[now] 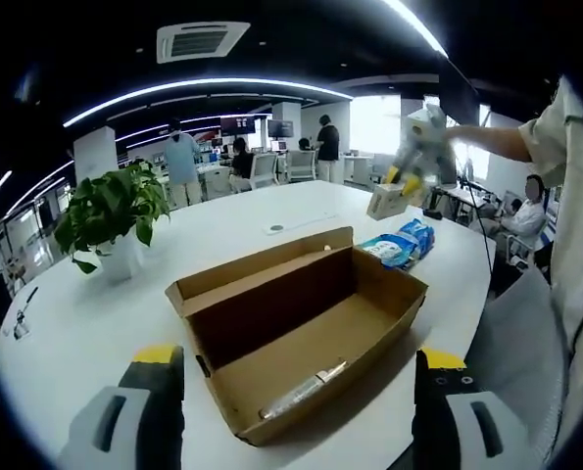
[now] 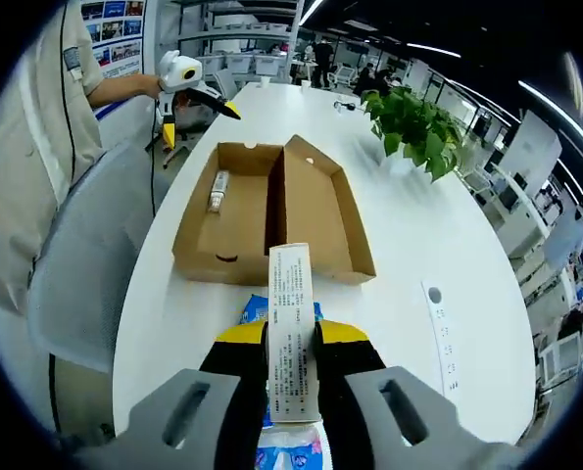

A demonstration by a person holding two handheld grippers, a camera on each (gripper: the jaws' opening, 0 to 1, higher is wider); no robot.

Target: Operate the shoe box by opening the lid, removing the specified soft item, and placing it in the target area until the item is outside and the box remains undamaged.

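Shoe box [image 2: 271,211] lies open on white table [image 2: 428,255], lid folded back | right gripper [image 2: 291,357] pinches small carton [image 2: 291,343], lifted above blue soft pack [image 2: 281,311] outside box | left gripper [image 1: 296,377] spread, empty, near box | tube [image 1: 301,390] left inside; set-down remains

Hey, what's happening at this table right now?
A person works with two handheld grippers at a white table. The shoe box lies open, a small tube in it. The right gripper is shut on a narrow white carton, raised above a blue soft pack. The left gripper is open, facing the box.
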